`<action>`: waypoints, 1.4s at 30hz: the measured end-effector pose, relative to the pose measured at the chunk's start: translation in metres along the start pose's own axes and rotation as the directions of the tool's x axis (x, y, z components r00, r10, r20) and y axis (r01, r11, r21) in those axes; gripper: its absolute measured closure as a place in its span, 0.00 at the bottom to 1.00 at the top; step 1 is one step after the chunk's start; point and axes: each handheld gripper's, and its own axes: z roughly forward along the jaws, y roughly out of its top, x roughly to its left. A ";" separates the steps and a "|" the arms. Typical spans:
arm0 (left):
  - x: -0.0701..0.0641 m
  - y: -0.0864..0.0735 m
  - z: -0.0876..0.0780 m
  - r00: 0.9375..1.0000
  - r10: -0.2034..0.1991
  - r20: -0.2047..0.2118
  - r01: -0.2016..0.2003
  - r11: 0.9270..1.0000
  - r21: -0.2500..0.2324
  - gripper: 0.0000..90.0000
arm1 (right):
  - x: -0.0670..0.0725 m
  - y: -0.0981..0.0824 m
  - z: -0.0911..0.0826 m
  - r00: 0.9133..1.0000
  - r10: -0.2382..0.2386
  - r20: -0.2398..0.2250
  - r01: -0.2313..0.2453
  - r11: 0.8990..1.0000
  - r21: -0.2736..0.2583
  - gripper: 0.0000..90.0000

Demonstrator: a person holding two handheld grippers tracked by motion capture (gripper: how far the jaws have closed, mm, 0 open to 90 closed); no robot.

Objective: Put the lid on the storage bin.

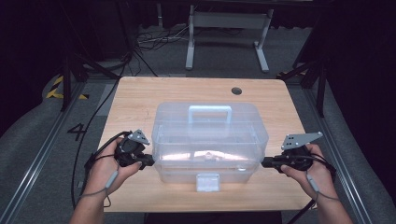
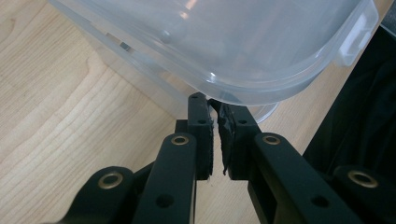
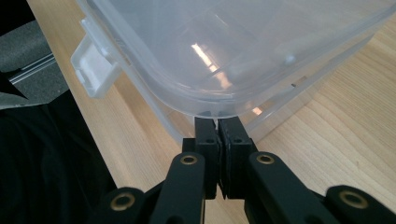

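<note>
High view: a clear plastic storage box with a domed lid, a pale handle on top and a white latch on its near side sits at the centre of the wooden tabletop. The left tool meets the box's lower left corner and the right tool its lower right corner. Bare wood lies open above the box and along both sides; the bottom edge of the tabletop runs close under the latch.

Left gripper view: the lid rim fills the upper frame, and the jaws are drawn together right under it, perhaps nipping its lip, though the contact is hard to make out.

Right gripper view: the jaws are pressed together beneath the lid edge, latch at upper left.
</note>
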 end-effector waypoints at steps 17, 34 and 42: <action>-0.002 0.001 0.006 1.000 0.010 0.008 -0.010 0.998 0.063 0.93 | 0.001 -0.001 0.005 1.000 -0.012 -0.011 0.013 0.998 0.057 0.97; -0.002 0.000 0.006 1.000 0.004 0.020 -0.006 0.995 0.101 0.93 | 0.001 -0.002 0.012 1.000 -0.017 -0.020 0.019 0.994 0.107 0.97; -0.002 -0.001 0.006 1.000 -0.003 0.027 0.000 0.994 0.113 0.94 | 0.001 -0.003 0.013 1.000 -0.015 -0.024 0.018 0.993 0.120 0.97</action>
